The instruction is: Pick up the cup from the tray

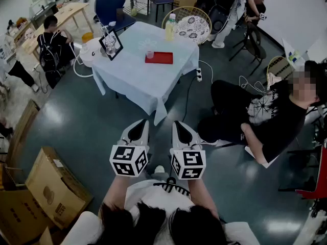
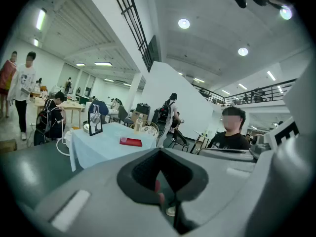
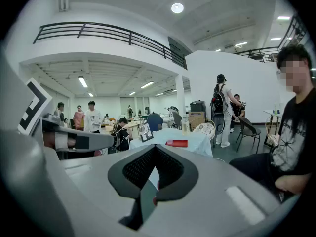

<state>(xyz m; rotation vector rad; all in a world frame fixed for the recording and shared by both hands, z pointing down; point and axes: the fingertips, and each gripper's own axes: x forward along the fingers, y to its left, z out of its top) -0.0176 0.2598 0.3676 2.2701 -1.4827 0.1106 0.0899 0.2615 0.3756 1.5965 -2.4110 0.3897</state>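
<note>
Head view shows our left gripper (image 1: 138, 130) and right gripper (image 1: 180, 130) side by side over the floor (image 1: 76, 121), each with jaws pressed together on nothing. The cup (image 1: 149, 54) sits on the red tray (image 1: 162, 58) on the far table (image 1: 133, 78), well apart from us.

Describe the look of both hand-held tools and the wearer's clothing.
The left tool and right tool are pale grey tapering shells with black inner pads. Each carries a white cube with black square markers. The top is white with black trim.

Table (image 1: 133, 78) under pale cloth, red tray (image 1: 159, 58) (near its middle), framed picture (image 1: 111, 45), yellow bottle (image 1: 170, 28)
</note>
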